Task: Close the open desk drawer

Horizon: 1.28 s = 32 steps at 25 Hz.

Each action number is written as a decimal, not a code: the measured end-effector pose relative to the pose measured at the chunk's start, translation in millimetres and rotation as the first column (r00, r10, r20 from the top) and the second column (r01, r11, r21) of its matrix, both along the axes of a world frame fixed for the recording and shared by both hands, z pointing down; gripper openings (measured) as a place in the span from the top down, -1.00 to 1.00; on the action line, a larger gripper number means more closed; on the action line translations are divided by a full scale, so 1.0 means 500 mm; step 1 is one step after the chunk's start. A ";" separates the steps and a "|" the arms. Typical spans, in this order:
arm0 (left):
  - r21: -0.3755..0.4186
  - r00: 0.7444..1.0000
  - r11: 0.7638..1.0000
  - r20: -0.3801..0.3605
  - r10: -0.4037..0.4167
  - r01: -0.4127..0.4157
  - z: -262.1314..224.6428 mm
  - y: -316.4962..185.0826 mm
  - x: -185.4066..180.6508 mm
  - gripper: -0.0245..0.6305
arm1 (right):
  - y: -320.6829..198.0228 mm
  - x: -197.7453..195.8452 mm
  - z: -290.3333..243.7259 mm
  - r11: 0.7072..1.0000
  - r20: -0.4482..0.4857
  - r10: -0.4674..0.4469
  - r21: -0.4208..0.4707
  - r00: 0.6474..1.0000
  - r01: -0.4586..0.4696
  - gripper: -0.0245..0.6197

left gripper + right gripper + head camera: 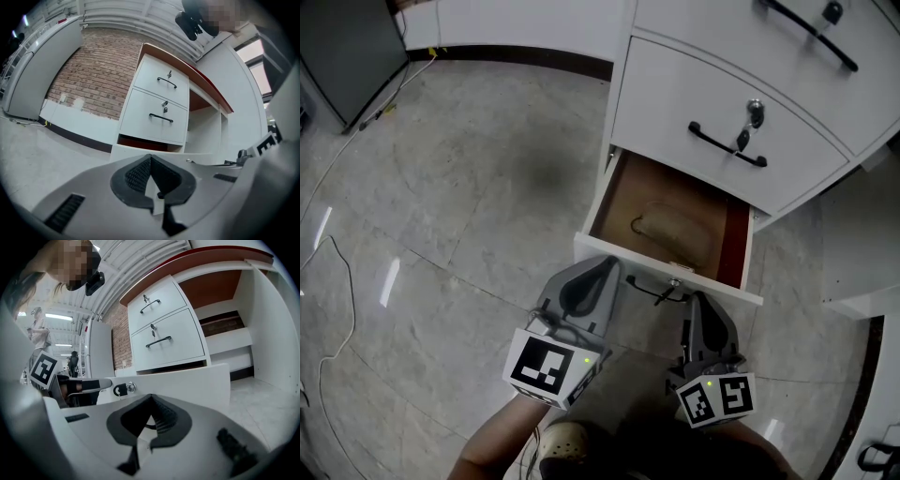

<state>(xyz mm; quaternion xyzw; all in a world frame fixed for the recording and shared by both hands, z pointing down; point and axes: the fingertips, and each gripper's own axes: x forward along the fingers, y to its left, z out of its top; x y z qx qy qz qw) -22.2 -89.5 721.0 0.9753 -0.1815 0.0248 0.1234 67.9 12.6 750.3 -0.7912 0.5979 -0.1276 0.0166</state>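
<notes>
Closed left hand-held gripper [151, 157] faces the open drawer [136, 149].

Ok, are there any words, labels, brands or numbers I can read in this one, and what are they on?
No words, numbers or brand names can be read in any view.
Black-and-white square markers on the left cube of the left gripper and the right cube of the right gripper: coded patterns, no letters.
Small red label on the grey wall panel: too small to read.

left hand-held gripper [602, 270]: jaws together | right hand-held gripper [701, 306]: jaws together | side by side, pointing forward
</notes>
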 end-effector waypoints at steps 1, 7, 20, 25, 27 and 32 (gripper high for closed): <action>-0.002 1.000 1.000 -0.003 0.000 0.000 0.000 -0.002 0.004 0.91 | -0.002 0.004 0.000 1.000 -0.001 0.003 0.003 1.000 -0.003 0.91; -0.023 1.000 0.999 -0.007 -0.026 0.025 0.001 -0.038 0.031 0.91 | -0.033 0.022 -0.002 0.999 0.027 0.009 0.034 1.000 -0.010 0.91; 0.021 0.999 0.998 -0.007 -0.053 0.053 -0.004 -0.100 0.099 0.91 | -0.098 0.089 -0.004 0.995 0.069 0.024 0.092 0.997 -0.031 0.91; 0.045 0.998 0.997 0.004 -0.069 0.068 0.001 -0.115 0.122 0.91 | -0.114 0.112 -0.003 0.994 0.065 0.022 0.104 0.998 -0.028 0.91; 0.042 0.997 0.996 -0.008 -0.083 0.083 -0.002 -0.122 0.130 0.91 | -0.120 0.119 -0.003 0.994 0.059 0.022 0.103 0.998 -0.028 0.91; 0.039 0.996 0.995 -0.003 -0.093 0.093 -0.003 -0.143 0.154 0.91 | -0.141 0.145 -0.004 0.993 0.074 0.033 0.111 0.997 -0.041 0.91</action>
